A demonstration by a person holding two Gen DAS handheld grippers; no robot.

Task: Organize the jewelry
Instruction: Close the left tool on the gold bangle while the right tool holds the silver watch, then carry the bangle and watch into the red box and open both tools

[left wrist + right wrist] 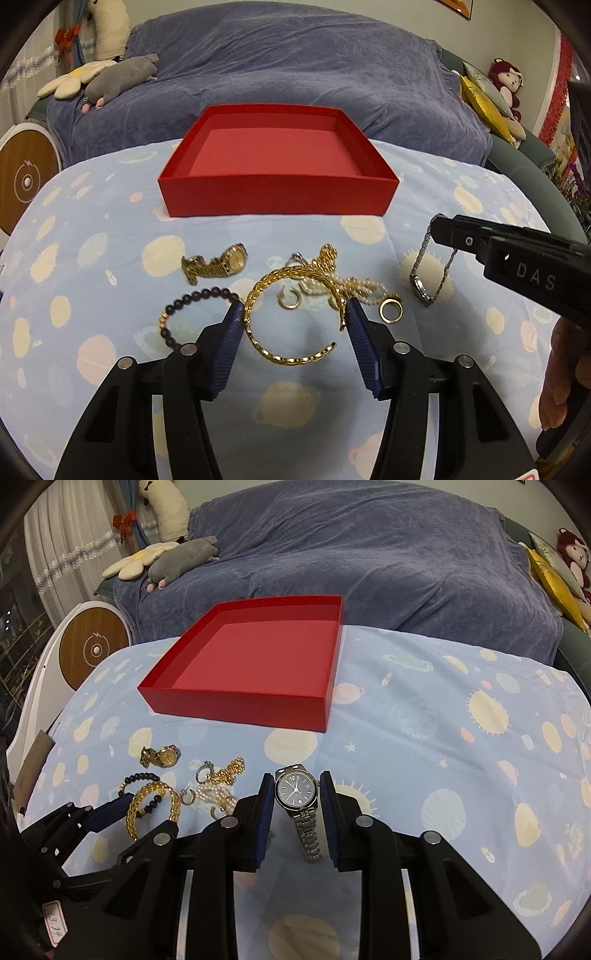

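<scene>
Jewelry lifts: two pieces gripped, red box ahead

Jewelry is held in both grippers. The right gripper (296,794) is pinched on the silver steel-band wristwatch with a dark dial (296,791), its band hanging below. The left gripper (295,312) is clamped across the gold chain-link bangle (275,317). Both should be carried level over the near wall of the empty red cardboard box (277,195) straight ahead and lowered inside before release, so the loose pile of remaining pieces is not snagged.
</scene>
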